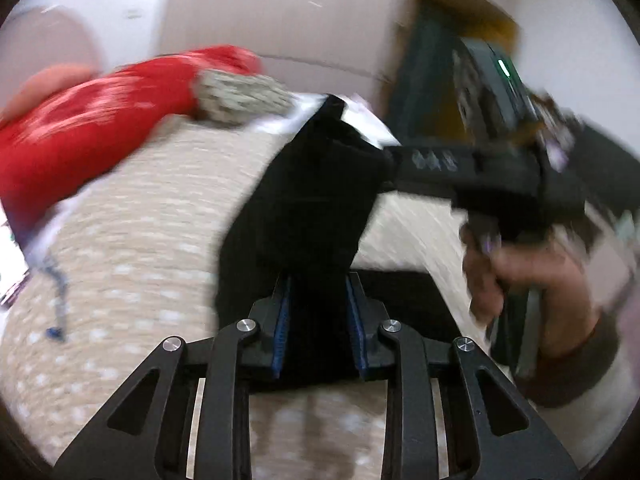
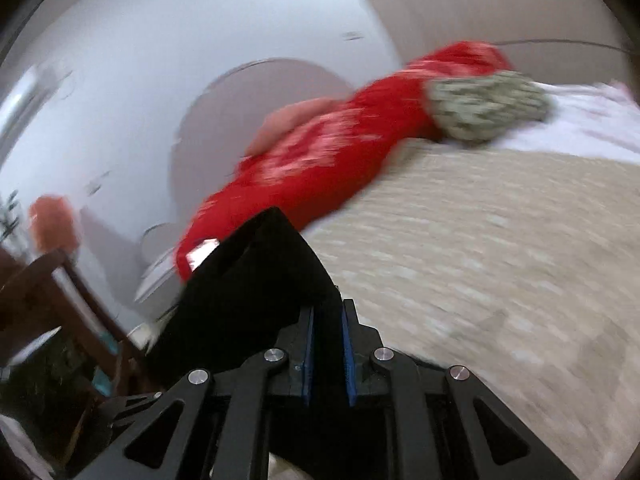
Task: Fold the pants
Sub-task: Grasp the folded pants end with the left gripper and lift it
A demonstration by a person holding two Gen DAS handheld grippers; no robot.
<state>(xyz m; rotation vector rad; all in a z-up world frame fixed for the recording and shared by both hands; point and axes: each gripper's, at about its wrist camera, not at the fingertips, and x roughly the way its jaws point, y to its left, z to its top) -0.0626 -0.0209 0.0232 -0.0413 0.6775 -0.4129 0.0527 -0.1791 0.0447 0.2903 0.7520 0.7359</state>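
Observation:
The black pants (image 1: pixel 308 200) hang lifted above the beige dotted bed cover (image 1: pixel 140 248). My left gripper (image 1: pixel 318 292) is shut on one part of the pants, with black cloth bunched between its blue pads. My right gripper (image 1: pixel 390 164) shows in the left wrist view at the right, shut on another part of the pants. In the right wrist view my right gripper (image 2: pixel 328 320) is shut on the black pants (image 2: pixel 248 280), which stretch away to the left over the bed cover (image 2: pixel 480 248). Both views are motion-blurred.
A red patterned cloth (image 1: pixel 80 128) and a grey-green knit item (image 1: pixel 240 98) lie at the far side of the bed, also in the right wrist view (image 2: pixel 320 152). White bedding (image 2: pixel 580 120) lies behind. A dark wooden chair (image 2: pixel 60 292) stands at the left.

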